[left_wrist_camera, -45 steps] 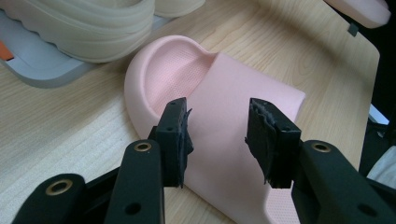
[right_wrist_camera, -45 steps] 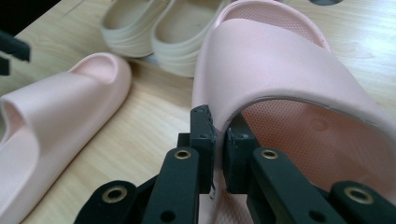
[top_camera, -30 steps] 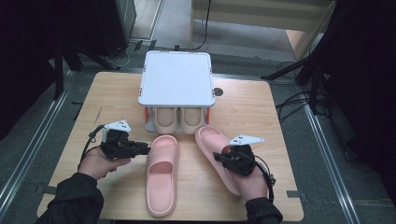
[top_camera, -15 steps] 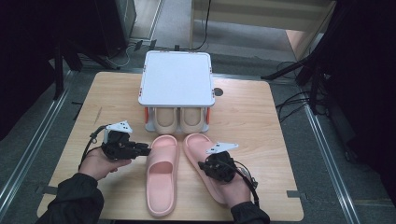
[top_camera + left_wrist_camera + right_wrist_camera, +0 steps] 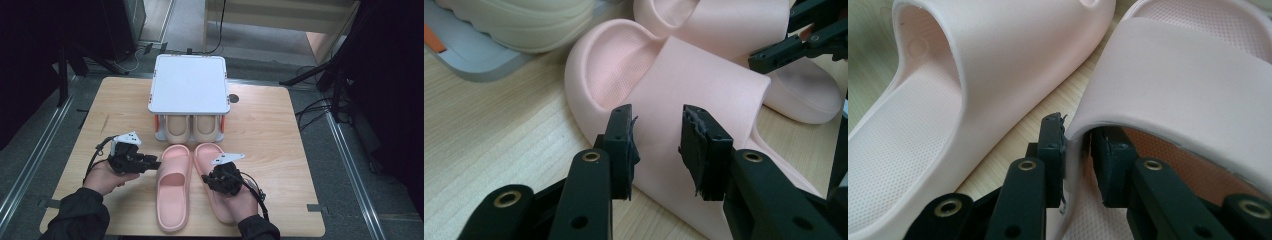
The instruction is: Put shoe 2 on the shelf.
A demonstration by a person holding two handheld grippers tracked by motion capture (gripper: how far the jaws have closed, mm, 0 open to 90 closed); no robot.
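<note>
Right pink slipper (image 5: pixel 216 180): flat on the worktop (image 5: pixel 280 150), toe toward the shoe rack, side by side with its mate, nearly touching at the toes.
Left pink slipper (image 5: pixel 173 192): parallel beside it, heel closer to the near edge, toe just short of the rack.
Right gripper (image 5: pixel 220 181): over the right slipper's strap; in the right gripper view (image 5: pixel 1079 150), inner edge of the strap between the fingers, which have just been opening; a sliver of gap on one side, so apparently no longer pinching, strap still between them.
Left gripper (image 5: pixel 152 162): at the outer side of the left slipper; in the left gripper view (image 5: pixel 656 150), fingers spread, having just been opening, with nothing clamped, strap (image 5: pixel 704 85) lying just beyond the tips.
Shoe rack (image 5: pixel 187 82): small white-topped shelf at the middle back of the worktop, with a beige pair (image 5: pixel 192 129) tucked underneath, toes out.
Done so far, by judgement: pink pair lined up together in front of the rack, both grips being let go.
Left to do, by judgement: possibly a small nudge to even the heels, or a lift onto the rack's bare top; hard to say which.
</note>
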